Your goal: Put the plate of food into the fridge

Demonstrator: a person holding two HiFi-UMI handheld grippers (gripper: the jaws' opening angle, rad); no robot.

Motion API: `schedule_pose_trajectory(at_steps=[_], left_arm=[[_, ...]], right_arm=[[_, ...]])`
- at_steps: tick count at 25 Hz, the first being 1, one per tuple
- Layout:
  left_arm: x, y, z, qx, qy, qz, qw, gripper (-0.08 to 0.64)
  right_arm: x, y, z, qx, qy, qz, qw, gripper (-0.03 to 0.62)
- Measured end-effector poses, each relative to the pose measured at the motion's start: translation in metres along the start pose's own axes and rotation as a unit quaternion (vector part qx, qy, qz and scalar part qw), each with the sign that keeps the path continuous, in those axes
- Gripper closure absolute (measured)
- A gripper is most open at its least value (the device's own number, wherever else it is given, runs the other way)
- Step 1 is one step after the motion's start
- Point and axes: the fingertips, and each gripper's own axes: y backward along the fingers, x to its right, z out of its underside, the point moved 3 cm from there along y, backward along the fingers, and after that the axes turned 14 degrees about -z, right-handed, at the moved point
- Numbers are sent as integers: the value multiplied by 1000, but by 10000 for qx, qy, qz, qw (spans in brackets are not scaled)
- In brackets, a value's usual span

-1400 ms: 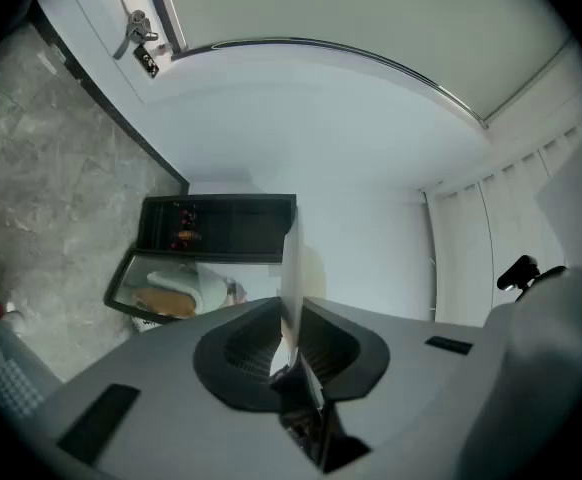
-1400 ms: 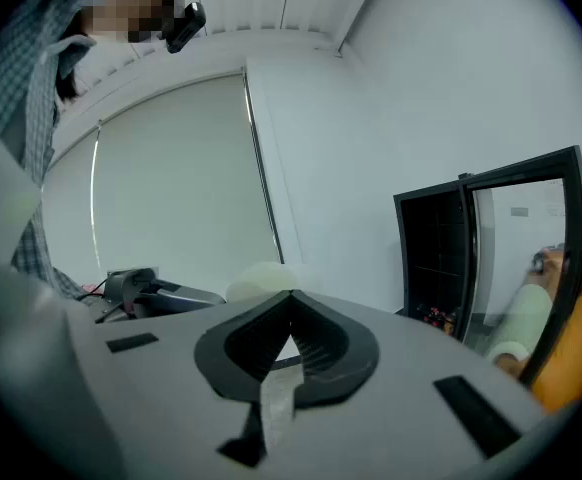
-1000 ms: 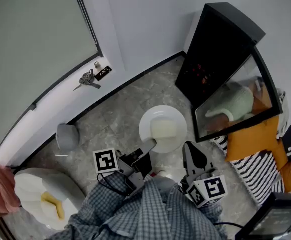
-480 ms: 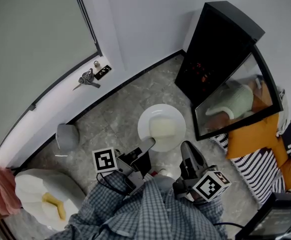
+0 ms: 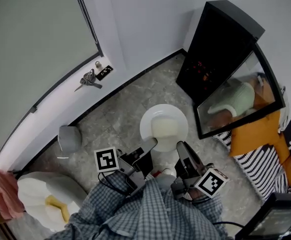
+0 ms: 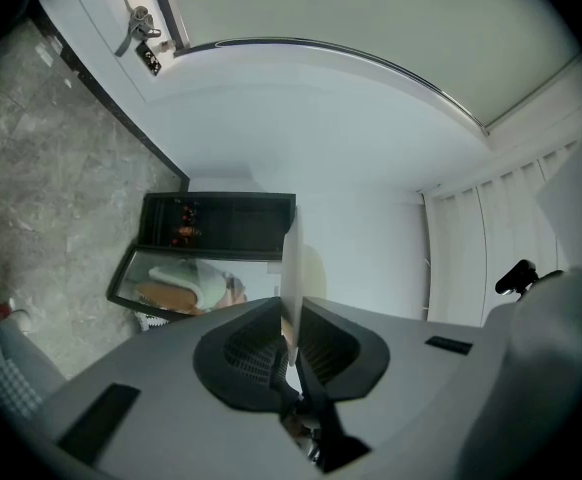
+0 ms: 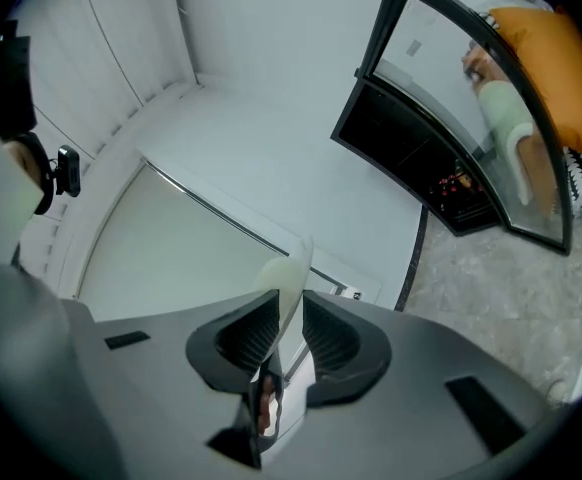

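Claws on both sides pinch the near rim of a white plate (image 5: 163, 110) that carries a pale block of food (image 5: 164, 128). The left claw (image 5: 149, 145) is closed to a sliver on the rim's left part, and the right claw (image 5: 180, 149) is closed the same way on its right part. Each claw's own view shows the thin rim edge-on between the pads, with no slack to be seen.

The plate hangs roughly level above the grey stone floor (image 5: 118, 116), just ahead of the person's checked shirt (image 5: 150, 211). A black fridge (image 5: 220, 39) stands on that floor against the white wall, ahead of the plate and to its right. Small reddish glints show in its dark opening. Its glass door (image 5: 240, 101) is swung out toward the person, and in the head view the door's free corner sits just beside the plate's right rim.

The coming move appears to turn on that one relation. The opening lies forward and to the right, the right claw is the nearer of the two, and the open door runs along that same side. The carry looks like a forward-right slide alongside the glass, with the right claw leading and the left following, so that the rim passes the door's corner without clipping it.

A white entry door with keys (image 5: 89, 79) in its lock is well apart on the left and plays no part.
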Motion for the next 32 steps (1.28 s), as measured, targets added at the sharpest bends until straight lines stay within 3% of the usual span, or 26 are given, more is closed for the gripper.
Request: schedule_pose_trajectory(at_steps=[18,32], left_arm=[[-12,18,-8,-324,-95,-68,9994,518],[-6,-15,-28,-180,-41,-53,9998,517]], right_arm=[[1,-5,30,291,-34,273,9992,526],[19,-26,-4,81,54,94,9999,526]])
